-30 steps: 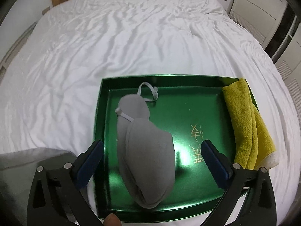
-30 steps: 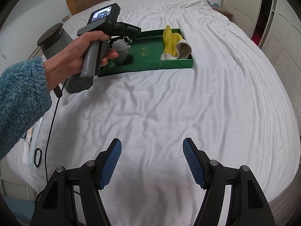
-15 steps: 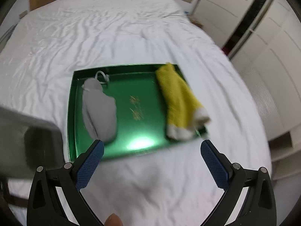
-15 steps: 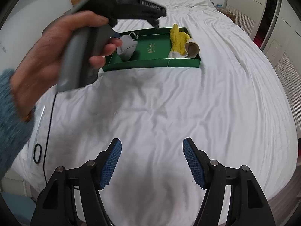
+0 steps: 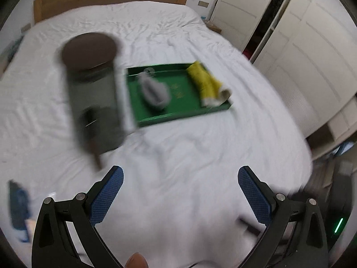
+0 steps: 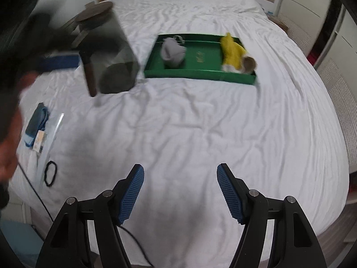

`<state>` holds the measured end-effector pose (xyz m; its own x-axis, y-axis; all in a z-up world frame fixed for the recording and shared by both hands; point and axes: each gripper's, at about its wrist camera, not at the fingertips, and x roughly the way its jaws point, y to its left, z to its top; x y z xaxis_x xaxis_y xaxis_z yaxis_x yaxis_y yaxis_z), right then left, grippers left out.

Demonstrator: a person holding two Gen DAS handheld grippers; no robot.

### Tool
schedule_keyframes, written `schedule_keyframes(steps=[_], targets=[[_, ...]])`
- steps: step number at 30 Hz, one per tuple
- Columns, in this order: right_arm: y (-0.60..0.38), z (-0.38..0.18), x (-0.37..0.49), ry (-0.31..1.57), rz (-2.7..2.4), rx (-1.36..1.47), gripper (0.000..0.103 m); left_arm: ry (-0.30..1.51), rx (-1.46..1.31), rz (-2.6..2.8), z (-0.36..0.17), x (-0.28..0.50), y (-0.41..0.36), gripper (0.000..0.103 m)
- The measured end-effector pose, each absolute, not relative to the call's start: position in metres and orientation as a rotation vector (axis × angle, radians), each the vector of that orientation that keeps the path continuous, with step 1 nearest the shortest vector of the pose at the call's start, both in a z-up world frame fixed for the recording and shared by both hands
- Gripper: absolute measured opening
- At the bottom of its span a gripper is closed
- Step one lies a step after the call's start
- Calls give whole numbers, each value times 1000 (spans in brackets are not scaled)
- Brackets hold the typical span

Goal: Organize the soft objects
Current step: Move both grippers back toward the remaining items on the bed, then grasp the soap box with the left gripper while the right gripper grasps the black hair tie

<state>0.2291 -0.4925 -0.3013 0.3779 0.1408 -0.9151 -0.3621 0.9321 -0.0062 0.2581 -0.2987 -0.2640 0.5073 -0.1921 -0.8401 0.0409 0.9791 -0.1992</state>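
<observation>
Both pairs of fingers stand wide with nothing between them: the left gripper (image 5: pixel 178 192) and the right gripper (image 6: pixel 180 192) each hang over bare white bed (image 6: pixel 189 134) sheet, touching nothing. Well ahead of the fingers in both views lies one green tray (image 6: pixel 200 74), and in it two soft things: one grey pouch (image 6: pixel 173 52) toward its left end, a cord loop at its far side, and one yellow towel (image 6: pixel 232 51) rolled along its right end, the two well apart with bare tray floor between. Judging by that, the sorting looks largely done, perhaps finished, since no other soft thing lies loose on the sheet ahead of the fingers. To the left of the tray, nearer the fingers, stands one dark jar (image 6: pixel 107 51) with a round lid, blurred; whether it belongs to the task I cannot tell. Further left of the right fingers, at the bed's edge, are one black hair tie (image 6: pixel 50 170), a small blue bundle (image 6: pixel 36 121) and a thin cable, which may or may not be left to tidy
</observation>
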Motion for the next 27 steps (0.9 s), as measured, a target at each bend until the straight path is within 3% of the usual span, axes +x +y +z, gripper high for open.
schedule_keyframes(steps=[14, 27], targets=[[-353, -323, 196, 1151, 520, -228, 68, 1205, -122, 79, -331, 116, -113, 100], [-265, -401, 167, 1231, 621, -232, 68, 1294, -273, 15, -396, 99, -40, 97]])
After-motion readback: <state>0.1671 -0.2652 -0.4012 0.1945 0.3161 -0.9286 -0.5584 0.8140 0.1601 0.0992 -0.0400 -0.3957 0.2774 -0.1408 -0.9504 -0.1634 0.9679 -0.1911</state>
